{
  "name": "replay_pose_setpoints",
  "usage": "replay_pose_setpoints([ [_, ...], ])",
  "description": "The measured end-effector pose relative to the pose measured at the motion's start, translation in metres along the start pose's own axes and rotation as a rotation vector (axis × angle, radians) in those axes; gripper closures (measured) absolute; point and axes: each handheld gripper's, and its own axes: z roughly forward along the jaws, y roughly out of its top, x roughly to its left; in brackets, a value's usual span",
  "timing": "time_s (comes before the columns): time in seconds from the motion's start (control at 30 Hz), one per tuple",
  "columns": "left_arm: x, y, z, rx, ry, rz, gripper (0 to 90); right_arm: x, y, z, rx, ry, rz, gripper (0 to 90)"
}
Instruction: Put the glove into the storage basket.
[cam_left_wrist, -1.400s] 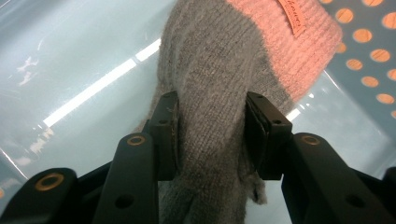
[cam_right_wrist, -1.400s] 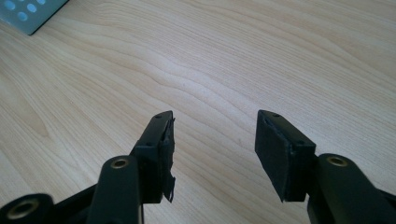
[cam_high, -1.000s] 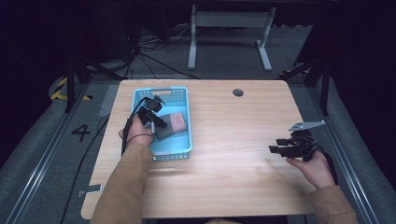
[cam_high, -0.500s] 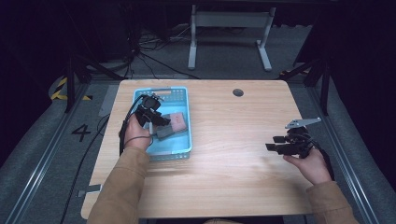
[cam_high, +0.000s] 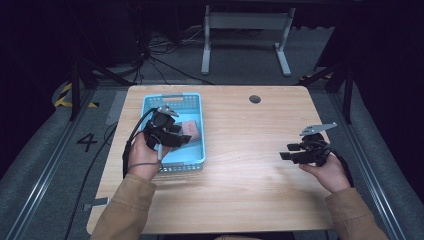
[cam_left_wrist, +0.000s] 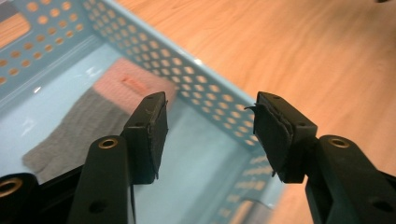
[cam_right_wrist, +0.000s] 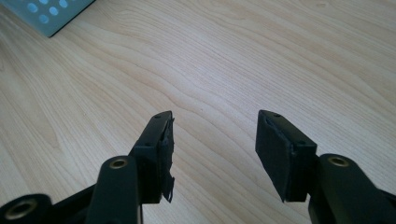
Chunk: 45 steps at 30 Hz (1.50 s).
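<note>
The soft, light grey-and-pink knitted cloth (cam_left_wrist: 93, 116) in the perforated blue plastic basket (cam_left_wrist: 205, 88) is best pinched at its pink edge, while both the left gripper (cam_left_wrist: 208, 135), whose jaws have just been opening, and the right gripper (cam_right_wrist: 212, 154) are held half open and empty.

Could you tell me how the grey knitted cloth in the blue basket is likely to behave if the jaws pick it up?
The grey knitted cloth lies flat and limp in the blue basket, so it would probably droop. Its ribbed knit suggests decent grip. It looks light and should not roll.

Left tool (cam_high: 176, 136) higher above basket (cam_high: 197, 107), jaws wider.
</note>
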Motion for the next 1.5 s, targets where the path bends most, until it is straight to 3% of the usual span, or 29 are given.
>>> replay_pose_setpoints([
  [0.07,-0.004,0.0,-0.002,-0.002,-0.005,0.007,44.6,0.0,-0.001,0.0,-0.002,0.007,-0.002,47.1],
  [0.1,-0.016,-0.002,-0.007,-0.007,-0.02,0.032,44.4,0.0,-0.001,0.001,-0.003,0.012,-0.006,47.1],
  [0.2,-0.03,-0.006,-0.011,-0.011,-0.044,0.058,43.3,0.001,-0.003,0.002,-0.005,0.019,-0.016,47.2],
  [0.43,-0.05,-0.022,-0.007,-0.012,-0.103,0.093,41.4,0.004,-0.007,0.004,0.002,0.029,-0.03,47.3],
  [0.6,-0.055,-0.04,-0.001,-0.021,-0.13,0.095,41.4,0.006,-0.01,0.006,0.004,0.034,-0.034,47.4],
  [0.63,-0.056,-0.046,0.003,0.007,-0.132,0.095,42.0,0.006,-0.011,0.008,0.01,0.031,-0.04,47.4],
  [0.93,-0.065,-0.066,0.023,0.02,-0.144,0.127,41.9,0.007,-0.016,0.013,0.03,0.033,-0.047,47.4],
  [1.23,-0.067,-0.09,0.043,0.018,-0.184,0.128,41.9,0.005,-0.021,0.02,0.05,0.039,-0.045,47.9],
  [1.33,-0.071,-0.097,0.057,0.059,-0.174,0.14,40.8,0.004,-0.022,0.022,0.054,0.037,-0.045,48.3],
  [1.5,-0.076,-0.102,0.07,0.061,-0.198,0.184,40.0,0.004,-0.024,0.026,0.058,0.031,-0.051,49.2],
])
